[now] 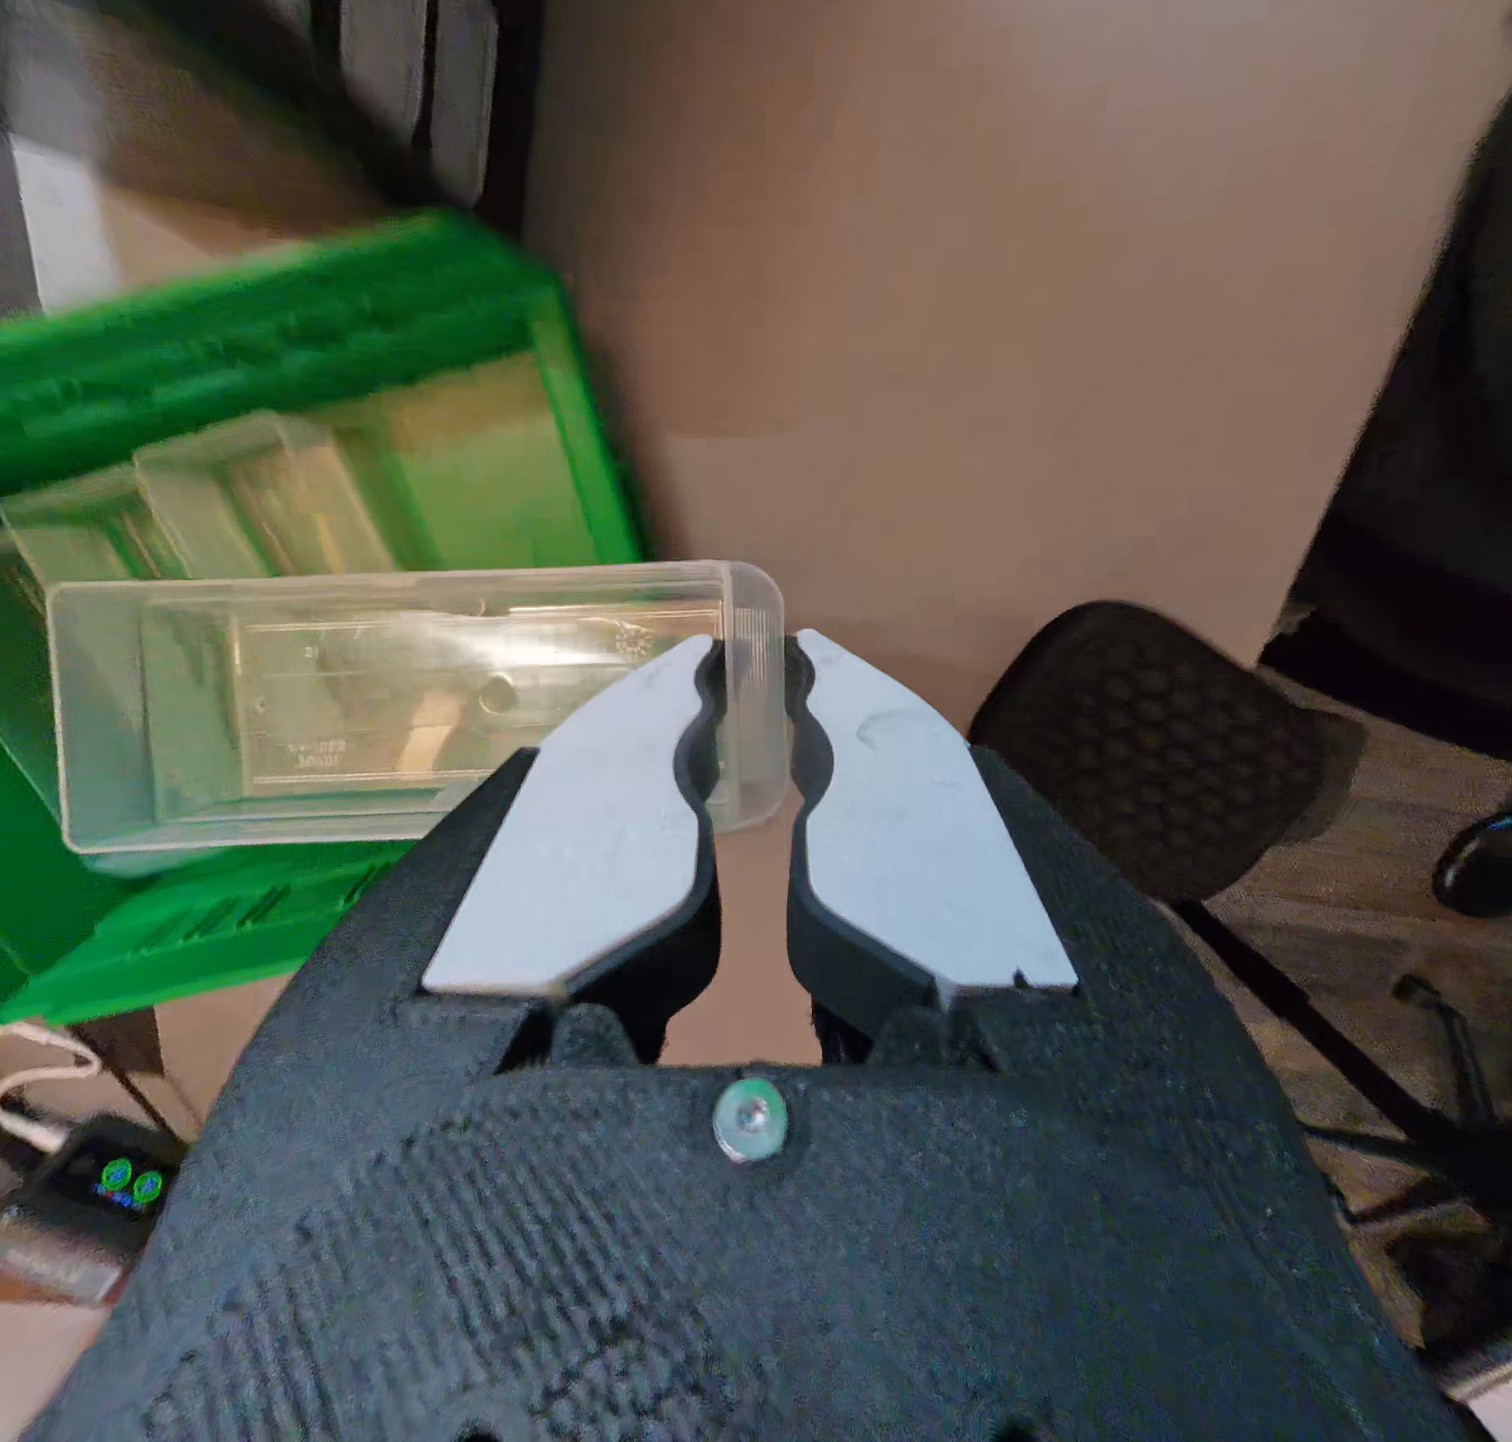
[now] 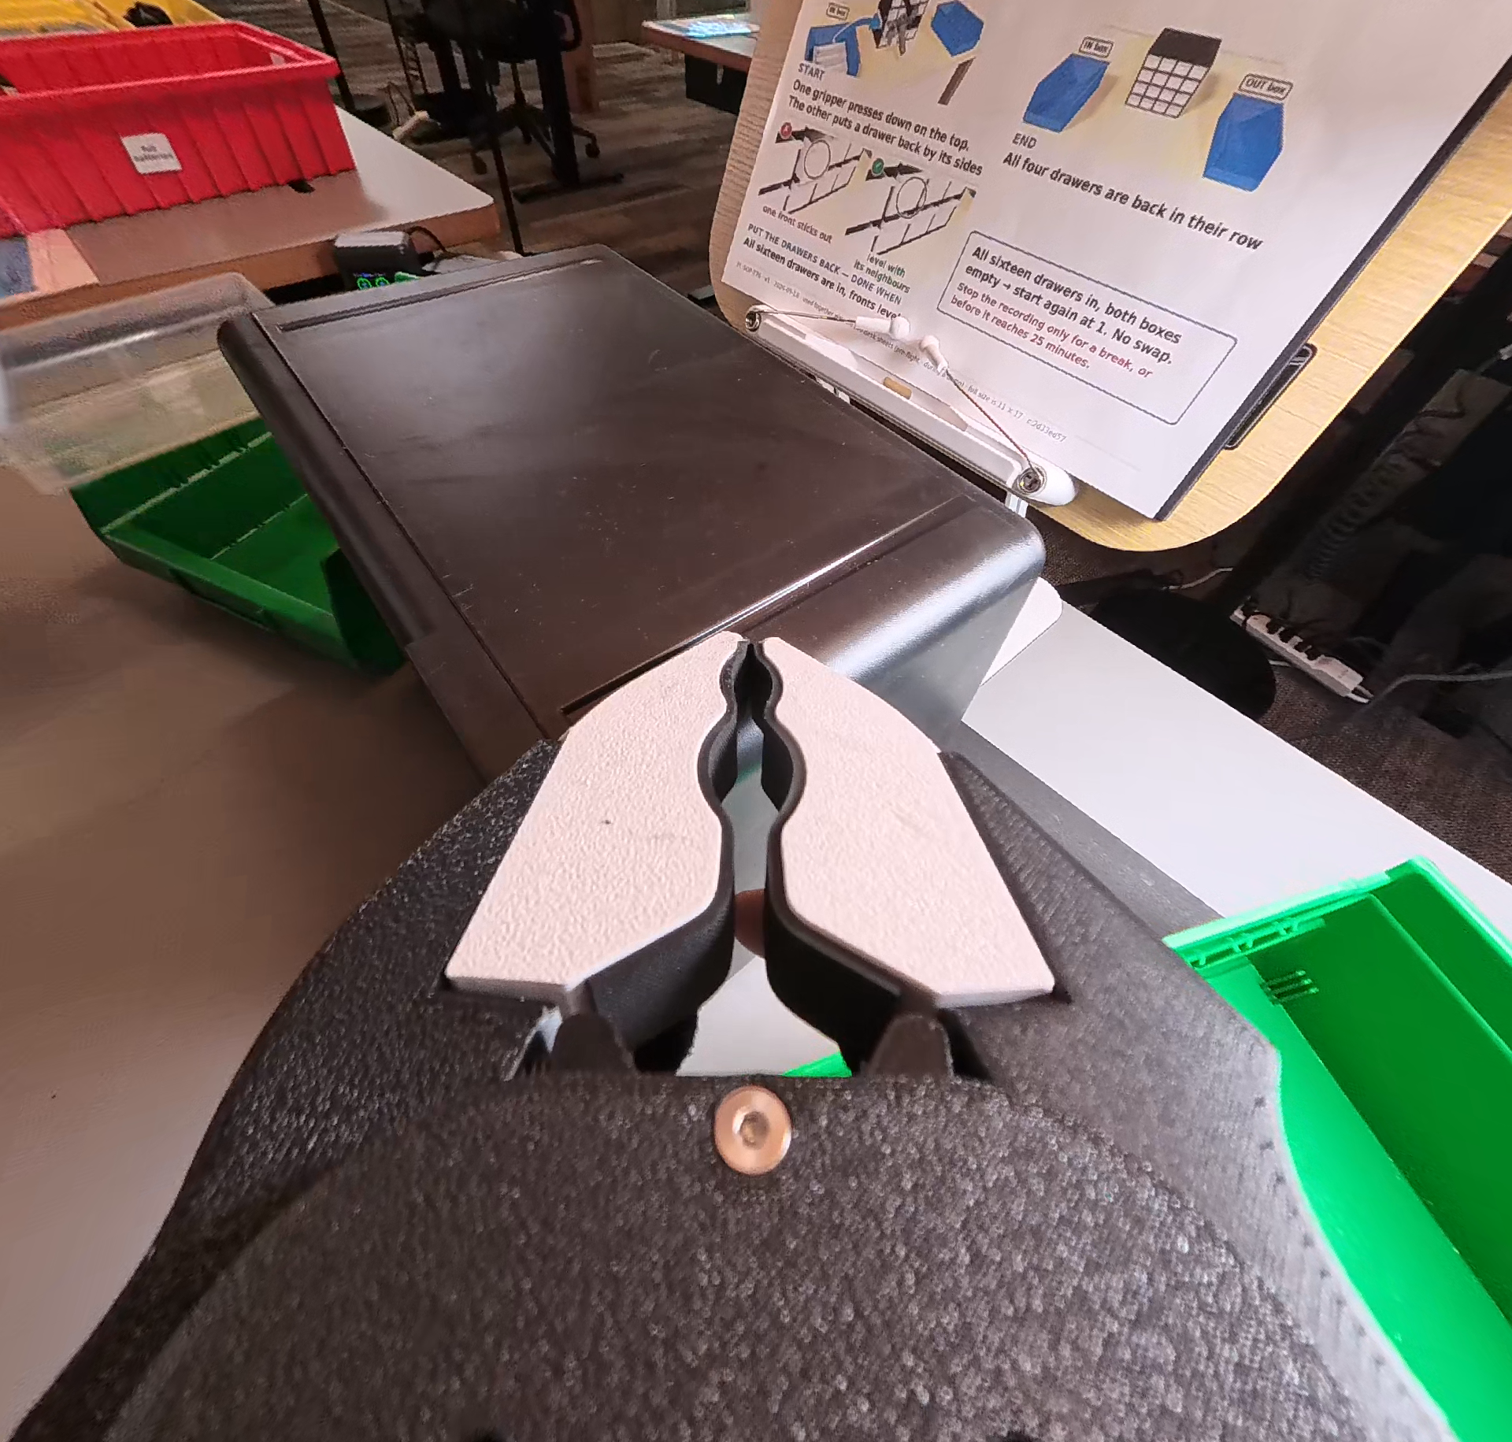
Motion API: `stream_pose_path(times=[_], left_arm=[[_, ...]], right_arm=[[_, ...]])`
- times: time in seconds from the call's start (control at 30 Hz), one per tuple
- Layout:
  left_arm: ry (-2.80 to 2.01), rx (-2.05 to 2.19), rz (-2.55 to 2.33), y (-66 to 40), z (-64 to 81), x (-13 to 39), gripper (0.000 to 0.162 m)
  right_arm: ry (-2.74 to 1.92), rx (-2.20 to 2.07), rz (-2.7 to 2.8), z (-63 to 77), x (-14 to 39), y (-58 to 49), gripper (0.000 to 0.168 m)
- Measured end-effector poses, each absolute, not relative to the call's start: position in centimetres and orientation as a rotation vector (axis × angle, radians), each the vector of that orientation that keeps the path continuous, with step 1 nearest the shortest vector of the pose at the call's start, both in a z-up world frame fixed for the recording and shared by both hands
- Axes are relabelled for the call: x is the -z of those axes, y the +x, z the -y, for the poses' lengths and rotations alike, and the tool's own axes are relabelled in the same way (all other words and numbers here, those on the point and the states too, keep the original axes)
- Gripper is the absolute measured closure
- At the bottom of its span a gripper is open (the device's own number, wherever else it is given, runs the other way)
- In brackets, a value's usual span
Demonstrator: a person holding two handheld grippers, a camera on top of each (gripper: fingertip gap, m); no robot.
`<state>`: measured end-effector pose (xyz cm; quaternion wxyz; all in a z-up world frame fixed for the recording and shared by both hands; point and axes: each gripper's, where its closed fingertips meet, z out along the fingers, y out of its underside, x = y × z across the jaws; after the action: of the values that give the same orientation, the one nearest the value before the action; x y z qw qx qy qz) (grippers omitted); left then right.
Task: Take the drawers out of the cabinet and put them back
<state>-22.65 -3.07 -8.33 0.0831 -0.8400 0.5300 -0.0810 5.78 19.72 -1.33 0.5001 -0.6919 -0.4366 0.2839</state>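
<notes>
1. Between its fingertips, the left gripper (image 1: 751, 650) clamps the clear drawer (image 1: 393, 699) by its front lip, above the green bin (image 1: 270, 355) to its left.
2. Keep the drawer level; the hold is narrow.
3. The right gripper (image 2: 749, 654), clenched empty, rests over the cabinet (image 2: 589, 437); press down firmly.

Even, soft indoor light fills both views, with no hard shadows. The left wrist view is smeared by motion: the green plastic bin (image 1: 270, 355) at far left and the dark shapes behind it streak, while the clear plastic drawer (image 1: 393, 707) stays fairly sharp. The right wrist view is crisp; the black cabinet top (image 2: 605, 437) carries a dull sheen. Wide-angle bending curves straight edges near the borders.
</notes>
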Motion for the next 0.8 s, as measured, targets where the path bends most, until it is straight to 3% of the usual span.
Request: stream_pose_path(times=[0.37,0.8], left_arm=[[-2.175,0.680,-1.760,-8.7,8.1,3.6,0.149],[-2.179,0.616,-1.642,-8.0,2.4,3.4,0.148]], right_arm=[[-1.667,-0.684,1.045,-19.7,1.3,5.8,0.168],[-1.659,-0.714,1.043,-19.7,1.3,5.8,0.168]])
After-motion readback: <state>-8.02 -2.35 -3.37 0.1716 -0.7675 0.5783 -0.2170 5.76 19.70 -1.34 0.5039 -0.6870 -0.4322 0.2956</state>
